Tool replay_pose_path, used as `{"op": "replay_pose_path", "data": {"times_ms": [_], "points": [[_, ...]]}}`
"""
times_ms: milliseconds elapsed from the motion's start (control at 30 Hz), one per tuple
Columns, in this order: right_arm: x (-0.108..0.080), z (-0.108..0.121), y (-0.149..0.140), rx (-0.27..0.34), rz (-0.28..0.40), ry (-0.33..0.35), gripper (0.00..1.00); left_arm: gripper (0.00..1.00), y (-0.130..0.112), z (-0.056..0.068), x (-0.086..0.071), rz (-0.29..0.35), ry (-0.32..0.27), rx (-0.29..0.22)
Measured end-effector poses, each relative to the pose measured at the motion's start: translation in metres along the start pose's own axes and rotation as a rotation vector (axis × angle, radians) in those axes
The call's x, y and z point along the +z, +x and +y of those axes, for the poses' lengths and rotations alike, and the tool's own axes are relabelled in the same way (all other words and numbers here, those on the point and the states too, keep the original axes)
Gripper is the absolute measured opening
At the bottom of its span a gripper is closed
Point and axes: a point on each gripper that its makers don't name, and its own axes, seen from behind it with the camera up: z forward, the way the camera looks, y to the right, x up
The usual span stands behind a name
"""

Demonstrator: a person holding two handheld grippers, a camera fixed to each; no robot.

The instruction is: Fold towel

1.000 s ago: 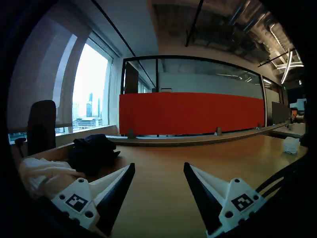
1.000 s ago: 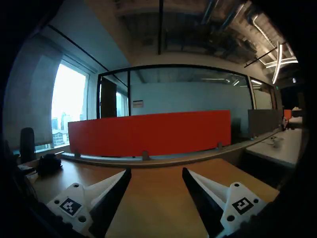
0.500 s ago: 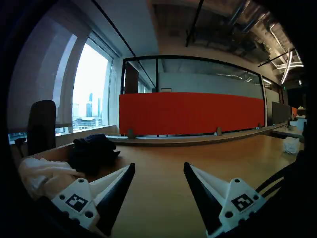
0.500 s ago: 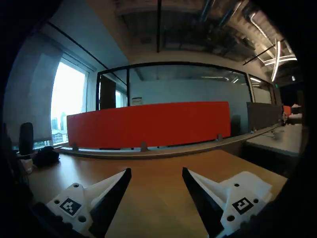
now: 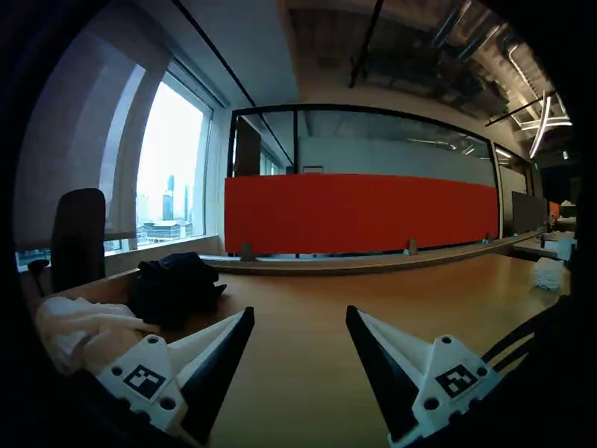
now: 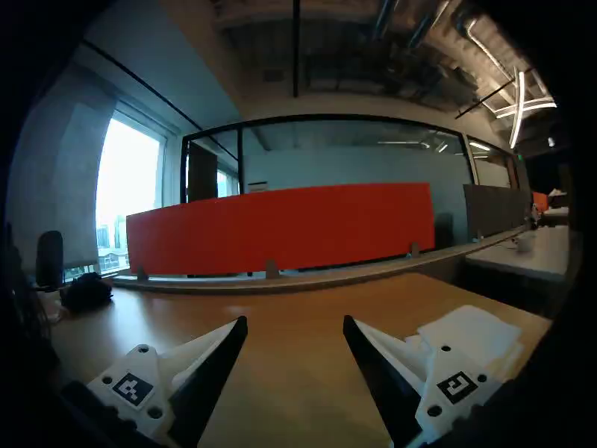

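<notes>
A crumpled white towel [image 5: 82,332] lies at the left of the wooden table, just left of my left gripper's left finger. A dark cloth heap [image 5: 173,287] sits behind it, seen small and far left as the dark heap [image 6: 87,290] in the right gripper view. My left gripper [image 5: 298,317] is open, low over bare tabletop. My right gripper [image 6: 293,325] is open too, over bare wood. A folded white stack [image 6: 470,336] lies by its right finger, partly hidden behind that finger. The same white stack [image 5: 550,273] shows at the far right in the left gripper view.
A red divider panel [image 5: 358,211] runs along the table's far edge, with a glass partition behind it. A dark chair back [image 5: 78,235] stands at the left by the window. Another desk [image 6: 530,257] stands to the right beyond the table's edge.
The right gripper view has tipped downward and shifted, bringing the folded white stack into view beside its right finger. The left gripper has stayed nearly still. Both remain open.
</notes>
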Motion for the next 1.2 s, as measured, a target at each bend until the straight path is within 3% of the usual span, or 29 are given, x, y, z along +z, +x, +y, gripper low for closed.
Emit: {"op": "replay_pose_path", "data": {"times_ms": [1200], "points": [[0.001, -0.015, -0.013, -0.094, -0.011, -0.006, 1.0, 0.91, -0.001, -0.001, 0.0, 0.0, 0.0, 0.0]]}}
